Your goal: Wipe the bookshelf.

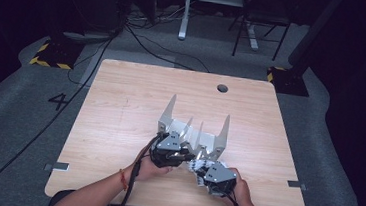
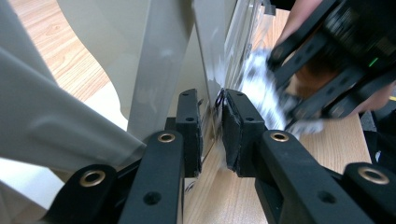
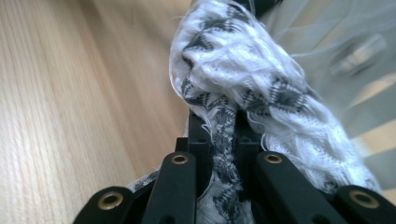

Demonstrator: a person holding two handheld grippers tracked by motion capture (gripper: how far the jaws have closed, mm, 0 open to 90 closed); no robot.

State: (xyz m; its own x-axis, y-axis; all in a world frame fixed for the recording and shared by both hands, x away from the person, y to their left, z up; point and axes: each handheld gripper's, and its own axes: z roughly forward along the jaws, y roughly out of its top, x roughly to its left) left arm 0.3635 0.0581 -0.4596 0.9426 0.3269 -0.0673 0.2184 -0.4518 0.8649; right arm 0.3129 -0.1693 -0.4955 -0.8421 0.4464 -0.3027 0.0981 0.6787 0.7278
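A pale grey rack [image 1: 193, 131] of upright pointed plates stands on the wooden table [image 1: 120, 112], near its front middle. My left gripper [image 1: 169, 149] holds the rack's near left side. In the left gripper view its jaws [image 2: 211, 100] are shut on a thin upright plate [image 2: 210, 56] of the rack. A white cloth with a dark grey pattern [image 1: 196, 165] lies bunched against the rack's near edge. My right gripper [image 3: 223, 121] is shut on this cloth [image 3: 243, 70], a fold pinched between its pads just above the tabletop. The rack [image 3: 355, 56] shows blurred beyond it.
A round cable hole [image 1: 222, 88] sits near the table's far edge. Bare wood spreads to the left and far side of the rack. Black cables [image 1: 94, 60] run over the grey floor, and a desk leg [image 1: 185, 13] and chair [image 1: 261, 19] stand behind.
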